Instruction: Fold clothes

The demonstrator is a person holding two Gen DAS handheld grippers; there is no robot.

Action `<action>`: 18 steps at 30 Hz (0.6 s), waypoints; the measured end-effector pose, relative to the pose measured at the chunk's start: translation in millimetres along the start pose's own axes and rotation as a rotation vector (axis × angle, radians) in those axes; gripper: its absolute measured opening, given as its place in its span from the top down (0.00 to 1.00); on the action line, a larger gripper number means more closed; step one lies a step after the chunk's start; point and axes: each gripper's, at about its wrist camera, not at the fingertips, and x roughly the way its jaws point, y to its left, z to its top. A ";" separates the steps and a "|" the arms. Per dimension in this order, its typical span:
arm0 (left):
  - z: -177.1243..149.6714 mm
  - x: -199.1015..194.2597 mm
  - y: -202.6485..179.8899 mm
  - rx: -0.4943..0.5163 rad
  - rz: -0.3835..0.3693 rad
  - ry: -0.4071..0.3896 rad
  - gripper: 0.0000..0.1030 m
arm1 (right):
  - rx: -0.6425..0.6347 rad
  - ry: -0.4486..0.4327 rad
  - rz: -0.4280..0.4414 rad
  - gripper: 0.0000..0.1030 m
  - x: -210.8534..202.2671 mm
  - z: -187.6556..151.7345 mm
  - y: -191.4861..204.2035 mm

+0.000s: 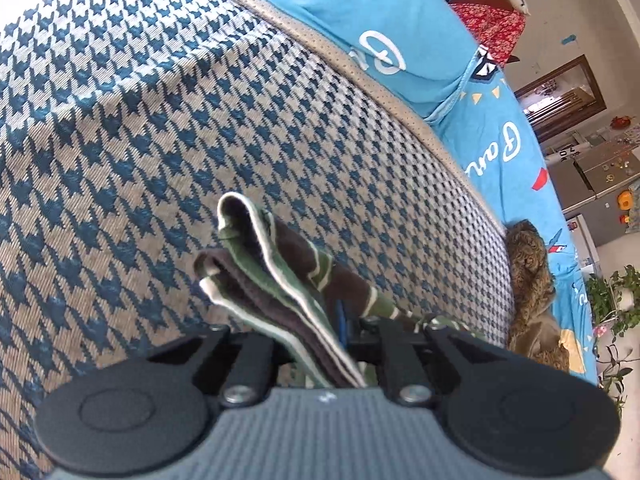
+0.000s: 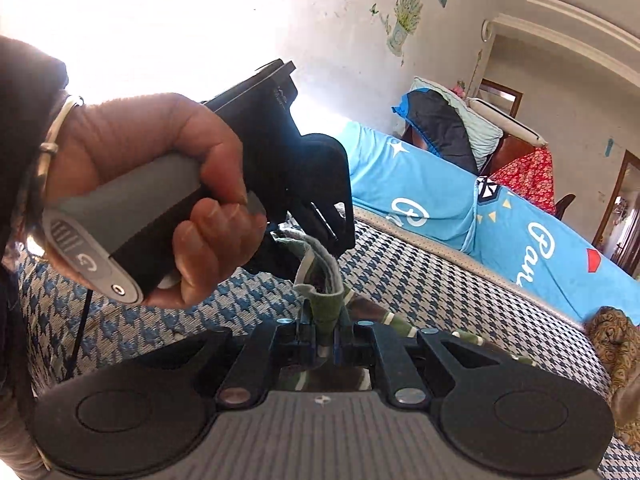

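Note:
A striped garment [image 1: 276, 276] in green, brown and white sticks up folded between the fingers of my left gripper [image 1: 320, 344], which is shut on it. The same striped garment [image 2: 324, 292] is pinched in my right gripper [image 2: 324, 344], also shut, with a bunched edge rising above the fingers. Both grippers hold the cloth above the blue-and-cream houndstooth bed cover [image 1: 160, 140]. In the right wrist view a hand [image 2: 152, 184] grips the handle of the left gripper, just left of and above the cloth. The rest of the garment trails to the right, low behind the fingers.
A bright blue printed sheet [image 1: 400, 32] lies along the far side of the bed [image 2: 460, 216]. A brown furry blanket [image 1: 528, 272] sits at the bed's right end [image 2: 616, 344]. Cabinets, plants and a red patterned cloth [image 1: 496, 24] stand beyond.

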 end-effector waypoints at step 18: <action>-41.6 37.0 -144.5 0.274 -0.035 0.018 0.90 | 0.170 -0.034 -0.292 0.93 -51.7 -25.2 -79.5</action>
